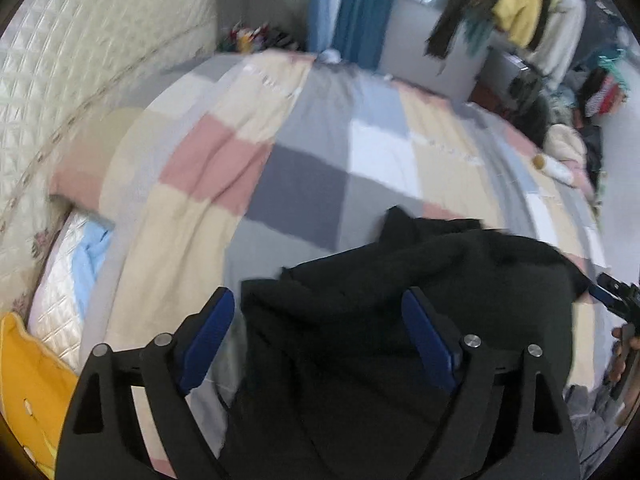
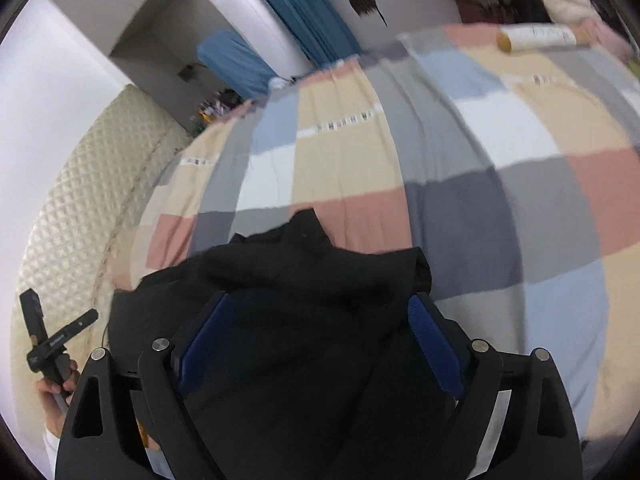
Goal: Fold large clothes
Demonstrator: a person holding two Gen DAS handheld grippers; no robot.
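Observation:
A black garment (image 1: 440, 264) lies crumpled on the checked bedspread (image 1: 304, 184), bunched in loose folds with a peak at its far edge. My left gripper (image 1: 318, 300) hangs above its left part, open, with blue pads (image 1: 208, 344) wide apart and only cloth lying below them. In the right wrist view the same black garment (image 2: 304, 256) fills the lower middle. My right gripper (image 2: 320, 300) is open over it, nothing pinched between its pads (image 2: 436, 352). A hand (image 2: 50, 394) at the left edge holds the other tool.
The bedspread (image 2: 460, 200) stretches away beyond the garment. A white bottle (image 1: 554, 166) lies near the bed's far right edge. A quilted headboard (image 1: 80, 80) runs along the left, with a yellow pillow (image 1: 28, 380) below it. Hanging clothes (image 1: 520, 0) and a blue curtain (image 1: 360, 12) stand behind.

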